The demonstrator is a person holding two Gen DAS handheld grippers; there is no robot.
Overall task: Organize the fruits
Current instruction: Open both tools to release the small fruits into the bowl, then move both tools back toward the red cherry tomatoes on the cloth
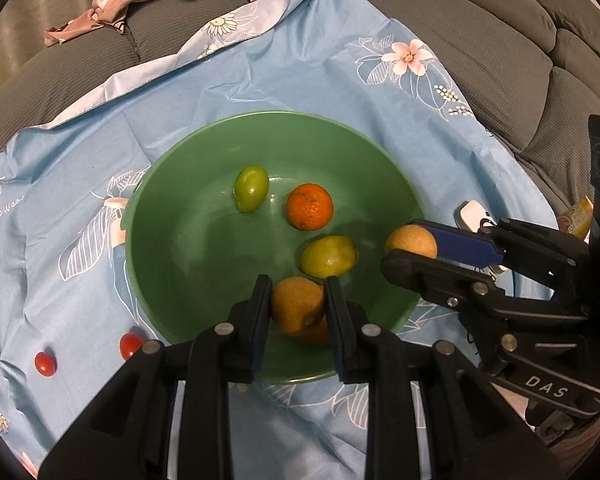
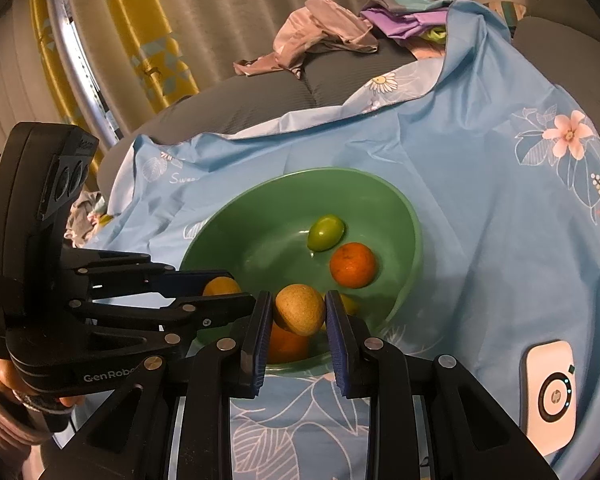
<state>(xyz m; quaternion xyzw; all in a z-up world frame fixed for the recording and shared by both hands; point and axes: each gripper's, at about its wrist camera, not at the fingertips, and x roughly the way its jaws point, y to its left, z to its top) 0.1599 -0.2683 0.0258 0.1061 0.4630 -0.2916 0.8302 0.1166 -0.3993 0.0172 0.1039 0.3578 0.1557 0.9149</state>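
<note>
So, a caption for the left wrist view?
Both grippers hold yellow fruits over the green bowl.

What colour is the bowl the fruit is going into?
Green: the bowl is plain green inside, shown best in the left wrist view.

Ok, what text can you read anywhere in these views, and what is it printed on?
"DAS": on the right gripper body.
"GenRobo", cut off: on the left gripper body.
"Swee", cut off: on the blue floral cloth.
"hp": on the white device.
Yellow packet print: too blurred.
</note>
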